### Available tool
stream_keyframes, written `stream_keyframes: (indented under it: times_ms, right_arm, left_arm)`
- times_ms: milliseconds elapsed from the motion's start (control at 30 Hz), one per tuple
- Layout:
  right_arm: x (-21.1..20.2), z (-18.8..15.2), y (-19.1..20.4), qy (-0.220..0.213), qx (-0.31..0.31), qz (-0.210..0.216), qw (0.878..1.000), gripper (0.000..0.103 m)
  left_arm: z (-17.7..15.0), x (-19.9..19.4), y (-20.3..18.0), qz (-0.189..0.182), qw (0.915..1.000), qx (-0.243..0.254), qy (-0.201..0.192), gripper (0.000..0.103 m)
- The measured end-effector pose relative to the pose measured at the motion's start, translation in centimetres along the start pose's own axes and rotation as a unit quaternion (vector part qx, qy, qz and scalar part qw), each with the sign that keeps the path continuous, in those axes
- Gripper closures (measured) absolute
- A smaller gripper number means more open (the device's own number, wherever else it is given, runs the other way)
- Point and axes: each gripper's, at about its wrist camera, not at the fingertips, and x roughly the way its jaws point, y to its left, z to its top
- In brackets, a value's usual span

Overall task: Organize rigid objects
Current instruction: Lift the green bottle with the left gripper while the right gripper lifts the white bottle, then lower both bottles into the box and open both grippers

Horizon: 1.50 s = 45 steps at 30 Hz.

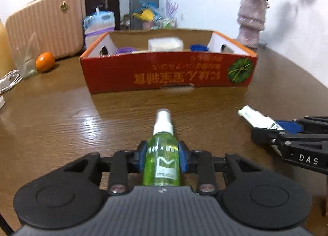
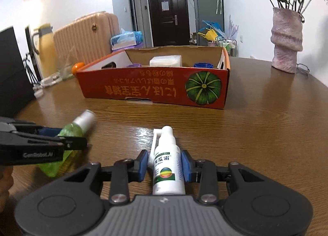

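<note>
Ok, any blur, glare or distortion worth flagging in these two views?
Left wrist: vase and flowers smeared by motion blur, glare on the table. Right wrist: sharper, though the green bottle is blurred; both views bend the table edge, fisheye.

A brown wood-grain table (image 2: pixel 256 133) with a glossy top is seen in both views. A shallow red cardboard box (image 2: pixel 155 90), open at the top and printed with a green pumpkin, is set on it. At the far right a pink textured vase (image 2: pixel 286 41) of pink flowers is stood on the table. To the left of the box a small round orange fruit (image 1: pixel 45 61) is laid just beside a clear plastic container (image 1: pixel 24 61), with a ribbed peach-pink hard case (image 1: pixel 46 23) behind them and a coiled white cable (image 1: pixel 10 81) near the left edge.
</note>
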Motion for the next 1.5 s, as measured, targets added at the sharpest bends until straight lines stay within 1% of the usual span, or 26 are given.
stream_keyframes:
  times_ms: [67, 100, 133, 233, 300, 400, 500, 567, 667, 767, 800, 833, 900, 967, 1067, 1100, 1133, 1167, 1233, 1267, 1333, 1400, 1467, 1500]
  right_arm:
    - [-1.3, -0.5, 0.6, -0.021, -0.006, -0.009, 1.000, 0.070]
    - [-2.1, -0.7, 1.1, -0.033, -0.010, -0.018, 0.999, 0.070]
    - [-2.8, -0.9, 1.3, -0.043, -0.008, -0.022, 0.999, 0.070]
    - [-5.5, -1.5, 1.9, -0.073, 0.014, -0.021, 0.997, 0.070]
    - [-8.0, -2.0, 2.5, -0.107, 0.027, -0.019, 0.994, 0.070]
    - [-11.4, -3.2, 3.8, -0.151, 0.042, -0.025, 0.987, 0.070]
    - [-14.0, -4.4, 5.0, -0.178, 0.058, -0.030, 0.982, 0.070]
    - [-14.8, -4.8, 5.7, -0.184, 0.057, -0.035, 0.981, 0.070]
    - [-15.4, -4.5, 6.2, -0.183, 0.048, -0.039, 0.981, 0.070]
    - [-15.6, -3.1, 5.8, -0.186, 0.042, -0.037, 0.981, 0.070]
    - [-15.2, -2.3, 5.5, -0.185, 0.039, -0.032, 0.981, 0.070]
    - [-14.8, -1.4, 5.1, -0.184, 0.036, -0.028, 0.982, 0.070]
    - [-13.5, 0.9, 3.9, -0.180, 0.032, -0.018, 0.983, 0.070]
    - [-11.8, 3.5, 2.5, -0.172, 0.035, -0.012, 0.984, 0.070]
    - [-8.1, 8.0, 0.1, -0.152, 0.043, -0.013, 0.987, 0.070]
    - [-6.6, 9.3, -0.8, -0.141, 0.051, -0.016, 0.989, 0.070]
    - [-5.0, 10.7, -1.7, -0.129, 0.057, -0.019, 0.990, 0.070]
    - [-3.4, 12.0, -2.5, -0.115, 0.061, -0.017, 0.991, 0.070]
    - [-0.2, 14.3, -4.2, -0.091, 0.075, -0.024, 0.993, 0.070]
    - [1.3, 15.3, -4.9, -0.077, 0.076, -0.032, 0.994, 0.070]
    - [4.0, 16.5, -5.4, -0.056, 0.068, -0.052, 0.995, 0.070]
    - [6.6, 17.2, -5.6, -0.036, 0.061, -0.064, 0.995, 0.069]
    - [8.7, 17.7, -5.7, -0.015, 0.060, -0.068, 0.996, 0.069]
    - [9.6, 17.8, -5.7, -0.008, 0.059, -0.070, 0.996, 0.069]
  left_arm:
    - [-0.8, -1.5, -0.9, 0.016, 0.9986, 0.034, -0.038, 0.072]
    - [-1.2, -2.6, -1.4, 0.018, 0.9969, 0.049, -0.059, 0.072]
    - [-1.5, -3.7, -1.7, 0.014, 0.9956, 0.053, -0.076, 0.072]
    - [-2.4, -7.6, -1.7, -0.001, 0.9914, 0.044, -0.123, 0.072]
    - [-3.1, -10.1, -1.4, -0.001, 0.9886, 0.035, -0.146, 0.072]
    - [-4.5, -13.7, -0.7, -0.001, 0.9819, 0.029, -0.187, 0.072]
    - [-5.1, -16.0, 0.1, 0.007, 0.9771, 0.018, -0.212, 0.072]
    - [-5.1, -16.7, 0.4, 0.017, 0.9754, 0.016, -0.219, 0.072]
    - [-4.4, -17.1, 1.3, 0.004, 0.9744, 0.011, -0.224, 0.072]
    - [-2.5, -17.1, 2.0, -0.002, 0.9693, 0.026, -0.245, 0.072]
    - [-1.4, -16.9, 2.3, -0.007, 0.9679, 0.032, -0.249, 0.072]
    - [0.0, -16.5, 2.8, -0.022, 0.9672, 0.040, -0.250, 0.072]
    - [2.9, -15.5, 3.6, -0.049, 0.9683, 0.057, -0.238, 0.072]
    - [6.4, -13.8, 3.9, -0.065, 0.9693, 0.074, -0.226, 0.072]
    - [11.7, -9.8, 3.1, -0.066, 0.9698, 0.115, -0.205, 0.072]
    - [13.3, -8.0, 2.7, -0.066, 0.9709, 0.127, -0.192, 0.072]
    - [14.5, -6.4, 2.3, -0.069, 0.9737, 0.127, -0.176, 0.072]
    - [15.8, -4.4, 1.9, -0.077, 0.9762, 0.133, -0.153, 0.072]
    - [17.3, -1.4, 1.1, -0.082, 0.9760, 0.146, -0.139, 0.072]
    - [17.8, 0.1, 0.5, -0.079, 0.9741, 0.164, -0.134, 0.072]
    - [18.5, 3.1, -0.6, -0.081, 0.9733, 0.184, -0.111, 0.072]
    - [19.0, 5.7, -1.3, -0.102, 0.9710, 0.200, -0.082, 0.072]
    - [19.3, 8.7, -2.2, -0.126, 0.9708, 0.200, -0.042, 0.072]
    - [19.2, 9.9, -2.5, -0.132, 0.9721, 0.192, -0.026, 0.072]
